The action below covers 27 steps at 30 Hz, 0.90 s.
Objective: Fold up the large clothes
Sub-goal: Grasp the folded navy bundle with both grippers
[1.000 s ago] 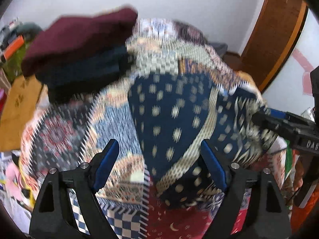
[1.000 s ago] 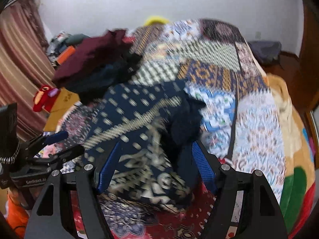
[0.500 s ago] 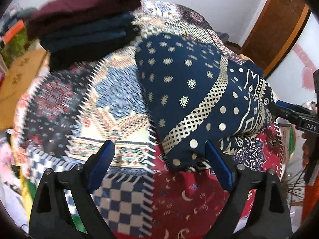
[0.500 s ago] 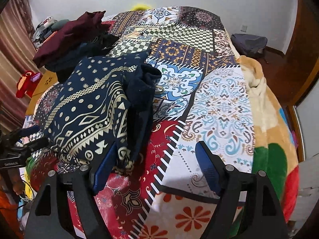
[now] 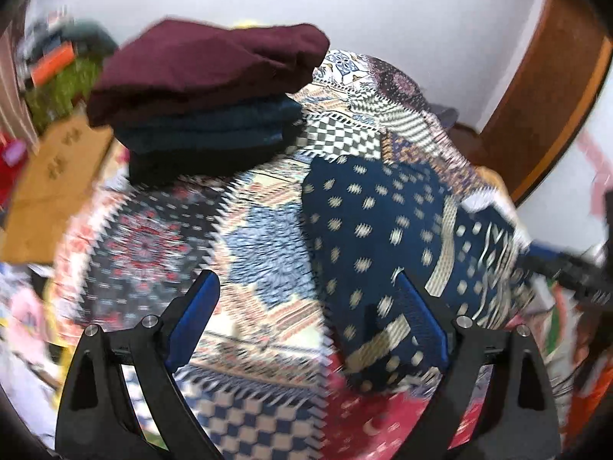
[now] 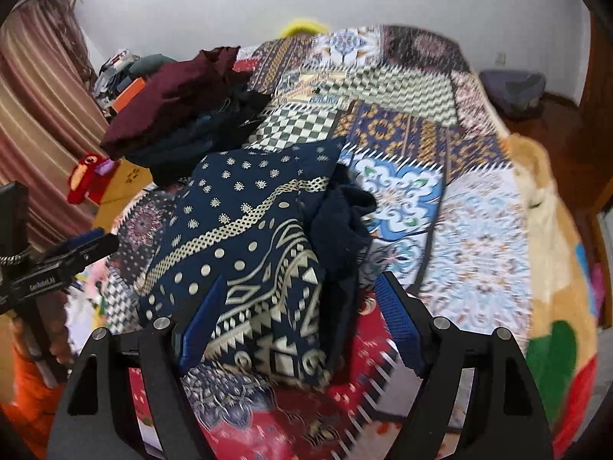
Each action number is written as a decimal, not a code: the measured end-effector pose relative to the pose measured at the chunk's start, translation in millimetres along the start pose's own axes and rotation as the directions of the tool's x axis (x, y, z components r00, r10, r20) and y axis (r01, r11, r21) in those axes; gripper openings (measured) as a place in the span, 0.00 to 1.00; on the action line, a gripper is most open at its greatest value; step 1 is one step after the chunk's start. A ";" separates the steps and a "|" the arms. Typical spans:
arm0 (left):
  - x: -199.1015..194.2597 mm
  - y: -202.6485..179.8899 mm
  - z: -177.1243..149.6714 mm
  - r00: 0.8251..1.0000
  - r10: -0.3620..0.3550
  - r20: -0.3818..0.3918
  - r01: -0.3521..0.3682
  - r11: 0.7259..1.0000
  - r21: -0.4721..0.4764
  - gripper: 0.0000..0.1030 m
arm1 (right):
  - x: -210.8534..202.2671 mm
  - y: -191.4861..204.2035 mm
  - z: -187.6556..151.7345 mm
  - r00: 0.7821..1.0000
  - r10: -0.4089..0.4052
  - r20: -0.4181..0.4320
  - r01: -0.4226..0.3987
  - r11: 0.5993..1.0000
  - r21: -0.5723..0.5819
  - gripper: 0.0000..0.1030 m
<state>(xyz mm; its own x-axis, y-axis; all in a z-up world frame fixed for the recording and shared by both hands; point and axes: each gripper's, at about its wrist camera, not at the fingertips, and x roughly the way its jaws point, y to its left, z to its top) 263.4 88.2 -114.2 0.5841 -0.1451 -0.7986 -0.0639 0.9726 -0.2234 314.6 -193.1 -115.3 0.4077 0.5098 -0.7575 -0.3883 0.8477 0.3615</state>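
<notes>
Here your two grippers both hover over the bed, each with its jaws spread wide and gripping nothing. Your left gripper (image 5: 306, 318) points at the patchwork bedspread (image 5: 268, 253), with its right finger over the edge of the one navy patterned garment (image 5: 375, 230). Your right gripper (image 6: 299, 314) frames that same garment (image 6: 245, 237) between its two blue pads (image 6: 398, 318); whether either pad touches the cloth, you cannot tell from here.

The garment lies folded into a thick bundle near the foot of the bed, cream dots and bands on top, with a plain dark flap (image 6: 341, 222) bunched along its right side.

Behind it, toward the left side of the bed, sits one stack of folded clothes (image 5: 207, 111): three layers can be counted, a maroon piece (image 5: 214, 61) on top, a dark blue one under it, a black one at the bottom. The stack and the patterned garment lie near each other but apart.

A red plush toy (image 6: 86, 180) sits off the bed's left edge by the striped curtain (image 6: 34, 88).
</notes>
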 end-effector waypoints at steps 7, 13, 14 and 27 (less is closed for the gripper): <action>54.0 8.3 12.3 0.955 -0.253 -0.154 0.230 0.961 -0.152 0.90 | 42.9 -30.9 3.4 0.991 0.061 -0.118 -0.048 0.992 0.115 0.74; 100.1 13.1 11.0 0.894 -0.392 -0.216 0.329 0.903 -0.277 0.94 | 65.9 -50.5 8.5 0.970 0.158 -0.185 -0.127 0.977 0.171 0.81; 105.0 14.9 10.7 0.885 -0.413 -0.216 0.343 0.890 -0.301 0.95 | 66.8 -49.5 9.4 0.969 0.158 -0.189 -0.128 0.978 0.163 0.82; 156.8 17.1 9.7 0.776 -0.575 -0.259 0.417 0.776 -0.473 1.00 | 109.7 -60.3 33.3 0.937 0.259 -0.235 -0.210 0.954 0.216 0.83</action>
<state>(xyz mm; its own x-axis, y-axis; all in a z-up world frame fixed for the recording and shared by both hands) 361.6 83.9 -237.9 0.2803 -0.7190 -0.6359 -0.1889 0.6082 -0.7710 410.2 -183.4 -202.1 0.0867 0.6629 -0.7436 -0.2777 0.7330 0.6210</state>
